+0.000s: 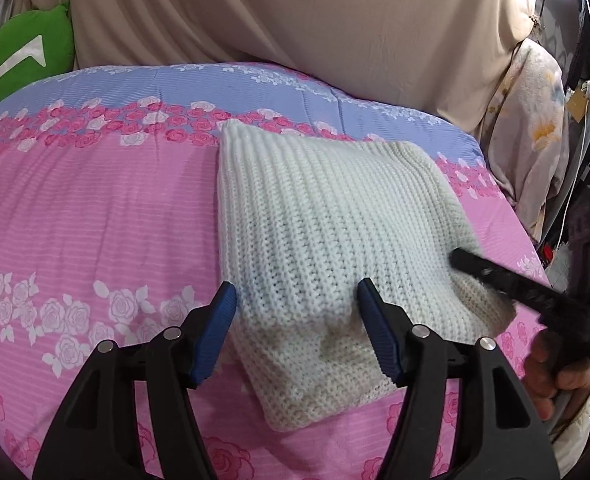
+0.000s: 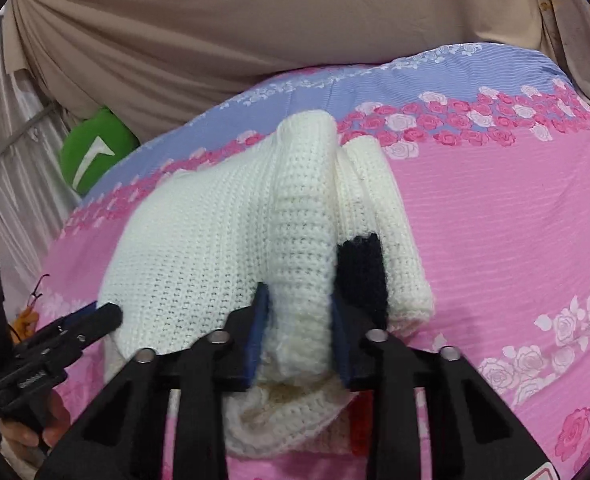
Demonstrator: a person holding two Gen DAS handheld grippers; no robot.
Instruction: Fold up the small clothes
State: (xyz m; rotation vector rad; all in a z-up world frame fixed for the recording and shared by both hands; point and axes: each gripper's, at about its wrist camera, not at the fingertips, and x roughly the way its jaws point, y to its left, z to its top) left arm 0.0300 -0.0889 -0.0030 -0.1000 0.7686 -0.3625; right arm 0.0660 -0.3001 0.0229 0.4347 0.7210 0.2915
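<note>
On the bed's pink and blue rose-printed quilt [image 1: 95, 208] lies a folded cream-white knitted sweater [image 1: 319, 216], its near edge between the spread blue pads of the left tongs [image 1: 297, 332], while the right tongs [image 2: 301, 336] pinch a raised fold of it.

Right hand-held gripper [image 2: 301, 336] pinching a fold of white knit garment [image 2: 215, 240], floral pink bedsheet [image 2: 495, 220], green cushion [image 2: 95, 152]

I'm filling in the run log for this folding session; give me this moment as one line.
stage: mid-fold | white knit garment: on pink floral bedcover | right gripper: shut on raised fold | left gripper: open, straddling near edge
</note>
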